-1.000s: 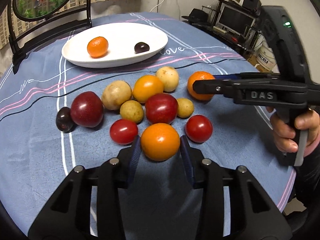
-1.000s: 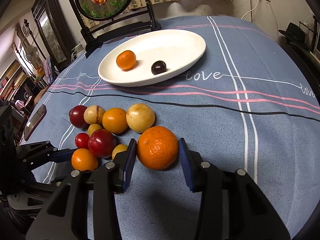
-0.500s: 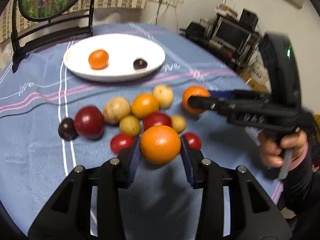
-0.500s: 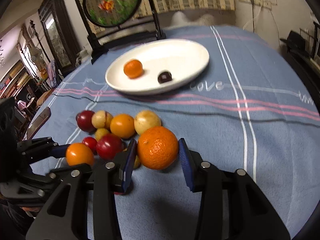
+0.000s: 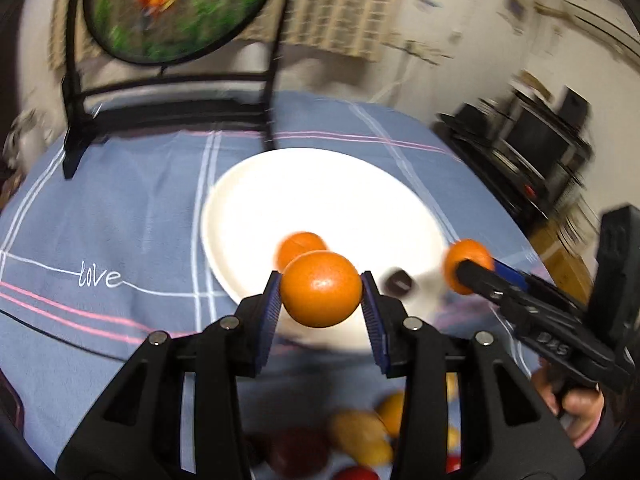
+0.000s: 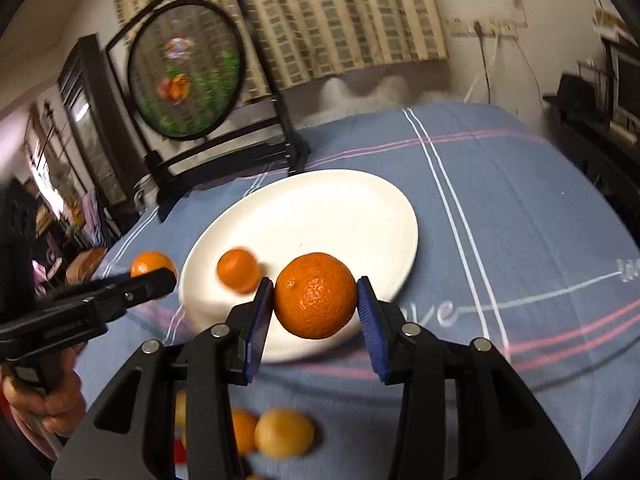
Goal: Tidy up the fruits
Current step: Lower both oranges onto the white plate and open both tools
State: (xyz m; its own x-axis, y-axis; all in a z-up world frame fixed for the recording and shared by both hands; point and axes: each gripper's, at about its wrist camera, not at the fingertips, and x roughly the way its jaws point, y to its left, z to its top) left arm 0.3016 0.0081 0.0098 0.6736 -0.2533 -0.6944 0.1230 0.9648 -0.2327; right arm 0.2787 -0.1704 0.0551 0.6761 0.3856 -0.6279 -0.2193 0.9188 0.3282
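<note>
My left gripper [image 5: 321, 309] is shut on a smooth orange fruit [image 5: 320, 289] and holds it in the air at the near rim of the white plate [image 5: 320, 200]. My right gripper [image 6: 316, 311] is shut on a dimpled orange [image 6: 315, 294], also over the near rim of the plate [image 6: 340, 208]. Each gripper shows in the other's view: the right one [image 5: 474, 272] with its orange, the left one [image 6: 160, 278] with its fruit. On the plate lie a small orange [image 6: 238, 270] and a dark plum [image 5: 398, 282].
Several red, yellow and orange fruits [image 5: 360, 436] lie on the blue cloth [image 5: 120, 220] below the grippers. A round painted screen on a black stand [image 6: 188, 68] stands behind the plate. Shelves with electronics [image 5: 532, 148] are off the table's right side.
Both grippers have lifted their oranges off the cloth and carried them forward to the plate. The fruit pile has dropped to the bottom of both views.
</note>
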